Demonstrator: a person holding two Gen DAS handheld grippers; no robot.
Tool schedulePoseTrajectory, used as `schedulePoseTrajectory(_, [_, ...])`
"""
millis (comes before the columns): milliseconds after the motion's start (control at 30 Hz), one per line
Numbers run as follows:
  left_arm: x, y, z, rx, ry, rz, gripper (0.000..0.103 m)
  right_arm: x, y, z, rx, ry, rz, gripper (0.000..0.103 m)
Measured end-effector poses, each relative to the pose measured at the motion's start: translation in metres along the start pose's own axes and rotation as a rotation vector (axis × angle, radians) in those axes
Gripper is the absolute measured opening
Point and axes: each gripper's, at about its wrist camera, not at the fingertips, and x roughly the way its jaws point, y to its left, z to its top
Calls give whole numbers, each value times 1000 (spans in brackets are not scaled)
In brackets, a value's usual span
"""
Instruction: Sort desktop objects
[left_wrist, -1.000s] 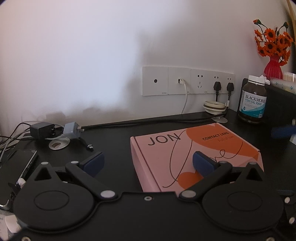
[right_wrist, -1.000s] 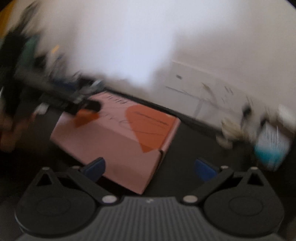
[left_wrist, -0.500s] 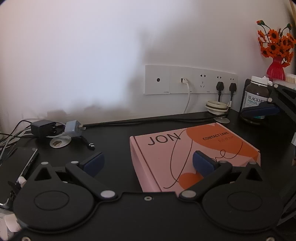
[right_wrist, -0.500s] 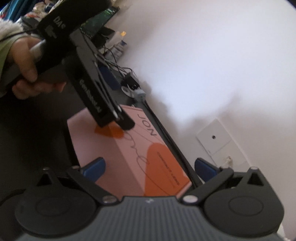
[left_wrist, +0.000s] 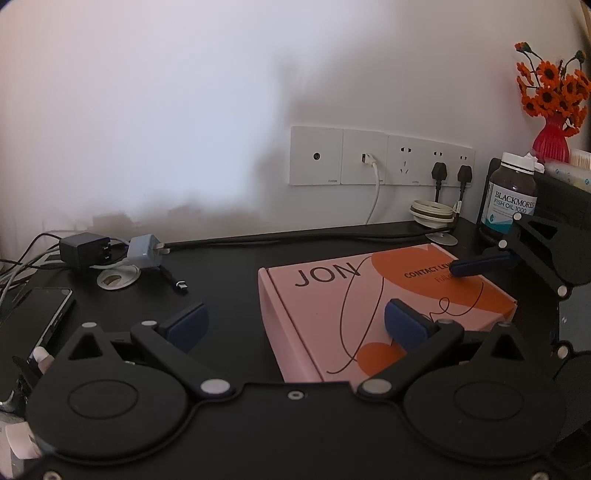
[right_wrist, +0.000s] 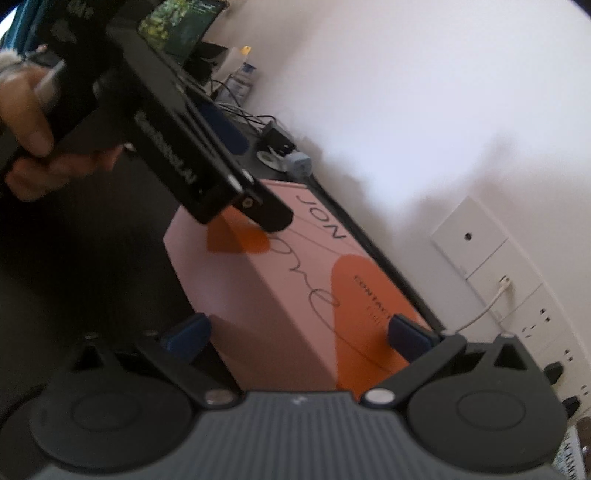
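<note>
Pink box (left_wrist: 373, 310), just one, lies flat on the black table (left_wrist: 221, 291), printed with "JON", a looping black script line and orange patches reading "CONTACT LENS". Two tools are in view. Left tool (left_wrist: 295, 325) is spread wide and grips nothing; the box's near left corner sits between its fingers, with the right blue pad (left_wrist: 406, 326) over the lid. Right tool (right_wrist: 295, 332) is likewise released, the box's end between its fingers. Beyond the left tool stand one fish oil bottle (left_wrist: 511, 195), one red vase of orange flowers (left_wrist: 552, 138), two chargers (left_wrist: 110, 251) and one phone (left_wrist: 44, 314).
</note>
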Motion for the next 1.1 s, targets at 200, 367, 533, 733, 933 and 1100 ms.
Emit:
schedulePoseTrajectory(200, [1, 1, 1, -9, 10, 4, 103, -1, 10, 0, 41, 3, -63, 102])
schedulePoseTrajectory(367, [2, 3, 1, -20, 14, 16, 103, 3, 9, -1, 79, 17, -105, 102])
schedulePoseTrajectory(533, [3, 6, 1, -32, 12, 9, 103, 6, 9, -1, 106, 34, -141, 102])
schedulePoseTrajectory(733, [2, 6, 0, -32, 4, 13, 103, -1, -5, -16, 128, -7, -141, 102])
schedulePoseTrajectory(933, [1, 6, 2, -39, 7, 5, 103, -1, -36, -27, 262, -48, -59, 102])
schedulePoseTrajectory(1100, [-22, 10, 7, -15, -25, -42, 103, 5, -52, -29, 330, -67, 14, 102])
